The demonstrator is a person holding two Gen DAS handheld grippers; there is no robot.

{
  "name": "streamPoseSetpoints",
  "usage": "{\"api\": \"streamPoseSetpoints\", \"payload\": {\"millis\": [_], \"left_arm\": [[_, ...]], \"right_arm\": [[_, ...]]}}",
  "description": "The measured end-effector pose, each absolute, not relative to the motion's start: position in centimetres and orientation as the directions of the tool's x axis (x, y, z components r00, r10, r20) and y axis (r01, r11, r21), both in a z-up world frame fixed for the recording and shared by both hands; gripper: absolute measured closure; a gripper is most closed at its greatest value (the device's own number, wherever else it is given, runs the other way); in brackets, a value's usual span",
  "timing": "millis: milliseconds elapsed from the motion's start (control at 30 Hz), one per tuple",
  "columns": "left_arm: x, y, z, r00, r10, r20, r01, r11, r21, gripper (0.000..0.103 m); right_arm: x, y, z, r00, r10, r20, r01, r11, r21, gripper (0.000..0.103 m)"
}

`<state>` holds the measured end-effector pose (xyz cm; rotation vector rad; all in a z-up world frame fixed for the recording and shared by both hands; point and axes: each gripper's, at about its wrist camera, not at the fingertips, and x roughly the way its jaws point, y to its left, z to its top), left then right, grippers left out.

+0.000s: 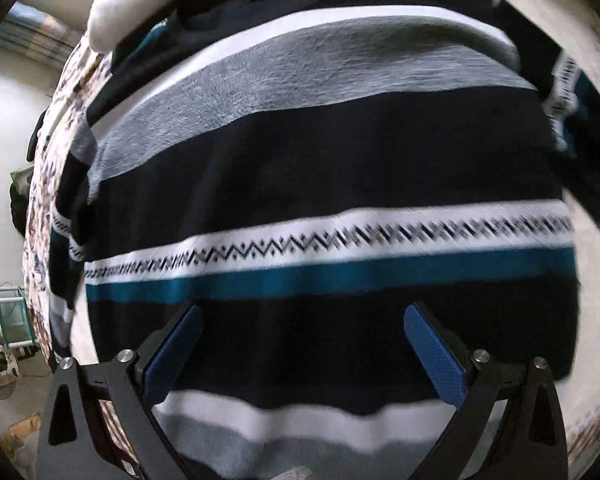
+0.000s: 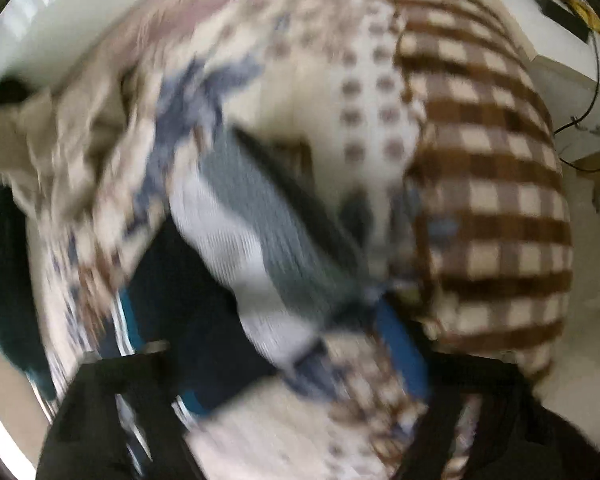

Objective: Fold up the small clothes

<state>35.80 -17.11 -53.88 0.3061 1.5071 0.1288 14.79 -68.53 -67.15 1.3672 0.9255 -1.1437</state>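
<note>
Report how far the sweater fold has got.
Done: the striped sweater lies spread flat on the patterned bedding. In hand: the left gripper hovers open over its hem; the right gripper's view is too blurred to judge. Left: every fold.

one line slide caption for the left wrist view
Left gripper, jaws open, above a striped sweater spread flat on a patterned bedcover.

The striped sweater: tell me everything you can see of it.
The striped sweater is a soft knit with wide navy and grey bands, thin white stripes, a teal stripe and a white band bearing a dark zigzag pattern. It lies spread fairly flat on a patterned bedcover, dark collar at the far end, sleeves trailing off both sides. The left gripper hangs open above its lower part, pads not pressing it. In the blurred right wrist view, a striped part of it runs toward the right gripper.
</note>
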Motion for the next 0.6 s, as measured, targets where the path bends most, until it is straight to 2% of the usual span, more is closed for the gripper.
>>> {"api": "streamPoseSetpoints", "payload": {"millis": [33, 67, 100, 233, 433, 600], "left_arm": [[36.3, -16.9, -54.1, 0.067, 0.268, -0.961, 0.097, 0.957, 0.274, 0.000], [36.8, -16.6, -54.1, 0.071, 0.266, -0.961, 0.087, 0.958, 0.272, 0.000], [37.4, -16.4, -54.1, 0.075, 0.262, -0.962, 0.079, 0.960, 0.268, 0.000], [39.7, -14.2, -53.8, 0.091, 0.253, -0.963, 0.009, 0.967, 0.254, 0.000], [43.1, -9.0, -53.3, 0.107, 0.244, -0.964, -0.121, 0.965, 0.231, 0.000], [44.3, -3.3, -52.3, 0.114, 0.237, -0.965, -0.194, 0.958, 0.212, 0.000]], "right_arm": [[15.4, -68.7, -67.2, 0.232, -0.094, -0.968, 0.962, -0.125, 0.243, 0.082], [16.1, -68.9, -67.3, 0.241, -0.107, -0.965, 0.959, -0.124, 0.253, 0.091], [17.1, -69.1, -67.1, 0.247, -0.112, -0.963, 0.959, -0.112, 0.259, 0.093], [23.0, -69.0, -64.0, 0.300, -0.164, -0.940, 0.954, 0.053, 0.295, 0.094], [34.4, -62.9, -54.7, 0.450, -0.181, -0.875, 0.841, 0.417, 0.346, 0.094], [42.7, -52.2, -49.6, 0.579, 0.008, -0.815, 0.644, 0.608, 0.464, 0.094]]}}
